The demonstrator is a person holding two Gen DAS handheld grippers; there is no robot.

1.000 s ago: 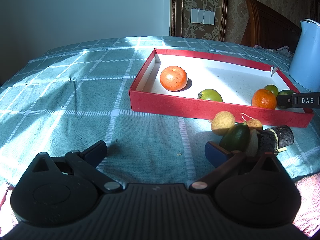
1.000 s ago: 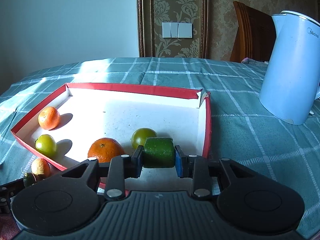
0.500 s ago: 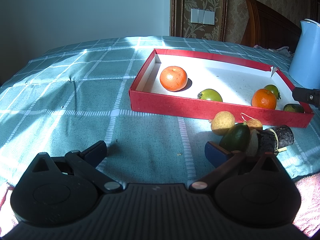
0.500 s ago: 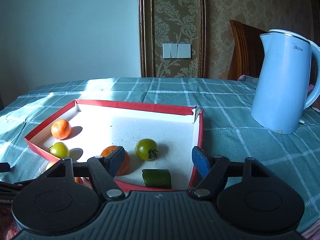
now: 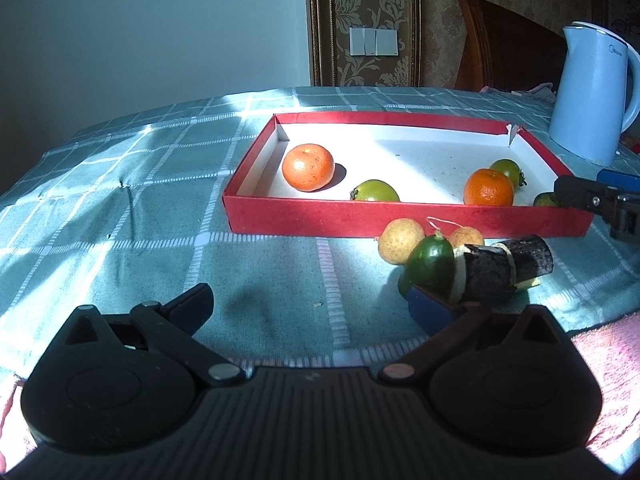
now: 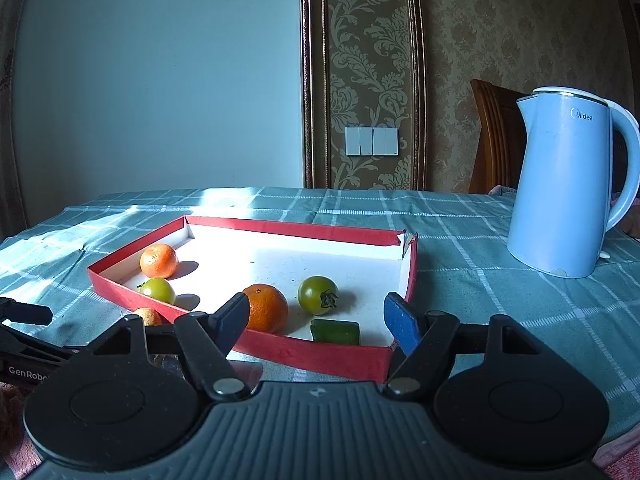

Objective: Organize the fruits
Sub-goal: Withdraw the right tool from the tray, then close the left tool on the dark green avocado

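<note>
A red tray (image 5: 320, 216) with a white floor holds two oranges (image 5: 308, 167) (image 5: 489, 187), two green tomatoes (image 5: 375, 191) (image 5: 507, 168) and a green cucumber piece (image 6: 335, 331) near its front right corner. My right gripper (image 6: 318, 318) stands open just in front of that corner, above the rim, with nothing between its pads. On the cloth before the tray lie two tan longans (image 5: 400, 240), a second cucumber piece (image 5: 432, 262) and a dark cane stub (image 5: 508, 268). My left gripper (image 5: 310, 304) is open and empty, its right pad (image 5: 428, 308) close beside that cucumber piece.
A light blue kettle (image 6: 568, 184) stands on the checked green cloth right of the tray. A wooden chair back rises behind it. A pink towel (image 5: 600, 352) lies at the table's near right edge. The left gripper's finger (image 6: 24, 312) shows at the right wrist view's left edge.
My right gripper opened, left the green cucumber piece on the tray floor and drew back toward me. The left gripper stayed almost where it was.
</note>
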